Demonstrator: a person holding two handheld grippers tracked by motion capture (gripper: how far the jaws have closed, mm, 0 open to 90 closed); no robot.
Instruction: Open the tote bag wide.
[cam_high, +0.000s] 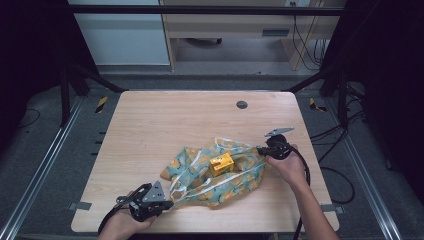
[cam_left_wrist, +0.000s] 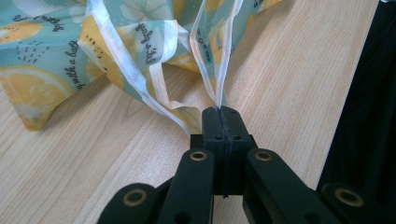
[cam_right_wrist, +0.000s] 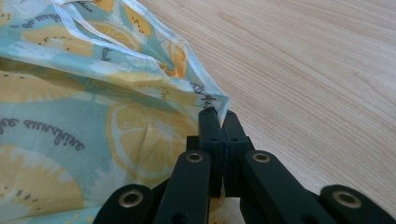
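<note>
A teal bag printed with yellow lemon slices (cam_high: 220, 172) lies crumpled on the wooden table (cam_high: 165, 120), with a small yellow box (cam_high: 221, 164) on top of it. My left gripper (cam_high: 167, 204) sits at the bag's near left corner, shut on a white handle strap (cam_left_wrist: 219, 88). My right gripper (cam_high: 260, 149) is at the bag's right edge, shut on a corner of the bag (cam_right_wrist: 219, 103). The fabric (cam_right_wrist: 93, 121) spreads away to the left of those jaws.
A round grey grommet (cam_high: 242, 104) is set into the table near its far edge. Bare wood (cam_high: 150, 135) stretches across the far and left parts. Dark floor, metal rails and cables surround the table.
</note>
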